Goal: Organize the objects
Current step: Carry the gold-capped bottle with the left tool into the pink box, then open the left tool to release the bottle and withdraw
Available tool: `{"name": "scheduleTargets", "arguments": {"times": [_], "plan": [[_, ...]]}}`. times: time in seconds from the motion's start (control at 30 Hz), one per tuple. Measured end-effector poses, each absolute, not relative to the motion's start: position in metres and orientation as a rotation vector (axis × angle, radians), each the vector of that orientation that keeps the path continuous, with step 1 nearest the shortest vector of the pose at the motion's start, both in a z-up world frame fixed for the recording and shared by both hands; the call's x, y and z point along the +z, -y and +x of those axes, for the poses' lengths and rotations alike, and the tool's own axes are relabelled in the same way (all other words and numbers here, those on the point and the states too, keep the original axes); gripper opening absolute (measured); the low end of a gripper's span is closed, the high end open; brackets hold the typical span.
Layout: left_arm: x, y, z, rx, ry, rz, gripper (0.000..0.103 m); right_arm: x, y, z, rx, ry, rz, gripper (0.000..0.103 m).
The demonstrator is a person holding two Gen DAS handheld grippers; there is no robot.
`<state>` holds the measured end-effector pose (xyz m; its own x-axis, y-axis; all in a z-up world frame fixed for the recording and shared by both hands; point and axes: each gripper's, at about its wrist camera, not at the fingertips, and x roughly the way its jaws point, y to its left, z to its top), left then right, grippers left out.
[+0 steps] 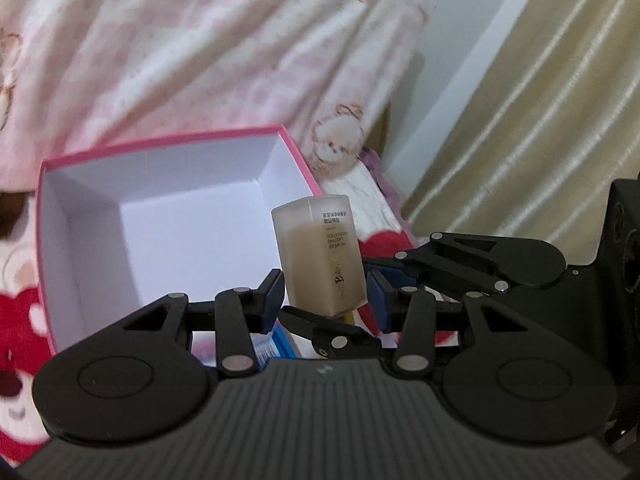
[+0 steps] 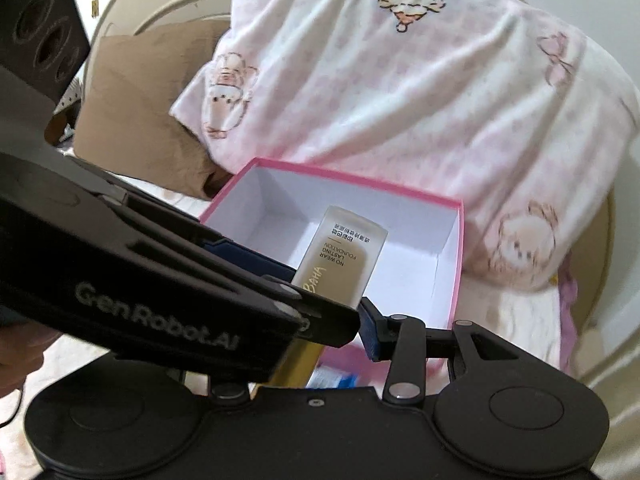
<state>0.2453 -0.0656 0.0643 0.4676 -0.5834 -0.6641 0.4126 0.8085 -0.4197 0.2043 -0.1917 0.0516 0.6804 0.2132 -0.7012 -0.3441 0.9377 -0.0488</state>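
A frosted foundation bottle (image 1: 322,254) with beige liquid and a gold cap is held bottom-up in front of an open pink box (image 1: 168,148) with a white, empty inside. My left gripper (image 1: 326,298) has its blue pads close on both sides of the bottle. My right gripper (image 2: 328,312) also grips the bottle (image 2: 342,258) low down, near the gold cap (image 2: 296,364); its right pad (image 2: 370,332) touches the bottle. The left gripper's body crosses the right wrist view and hides the right gripper's left finger. The box (image 2: 456,264) lies just beyond the bottle.
The box sits on a bed with a red and white blanket (image 1: 16,320). A pink and white cartoon quilt (image 2: 400,100) is heaped behind it. A brown pillow (image 2: 136,120) lies at the back left. A blue and white item (image 1: 276,346) lies below the grippers. Beige curtains (image 1: 540,120) hang on the right.
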Motion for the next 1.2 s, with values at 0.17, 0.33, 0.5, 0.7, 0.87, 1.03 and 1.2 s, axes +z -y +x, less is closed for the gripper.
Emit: {"name": "scheduleTargets", "arguments": {"times": [0.17,0.33,0.5,0.7,0.87,1.03,1.2], "plan": [[0.039,0.066,0.292,-0.583,-0.914,-0.258,0.043,0.036,0.201,0.259,0.298,-0.788,-0.160,0.046],[0.007,0.071,0.332,-0.566,-0.950,-0.306,0.041,0.008,0.206,0.301,0.253,-0.843,-0.175,0.046],[-0.027,0.077,0.358,-0.549,-0.978,-0.322,0.039,-0.027,0.220,0.331,0.236,-0.886,-0.122,0.045],[-0.054,0.071,0.384,-0.489,-1.074,-0.441,0.038,-0.050,0.209,0.349,0.194,-0.943,-0.166,0.044],[-0.068,0.070,0.394,-0.429,-1.113,-0.507,0.019,-0.056,0.204,0.359,0.147,-0.989,-0.203,0.041],[-0.083,0.077,0.395,-0.373,-1.179,-0.531,0.016,-0.048,0.204,0.350,0.164,-1.006,-0.222,0.039],[-0.084,0.084,0.400,-0.357,-1.185,-0.551,0.014,-0.044,0.209,0.330,0.214,-1.018,-0.220,0.022]]}}
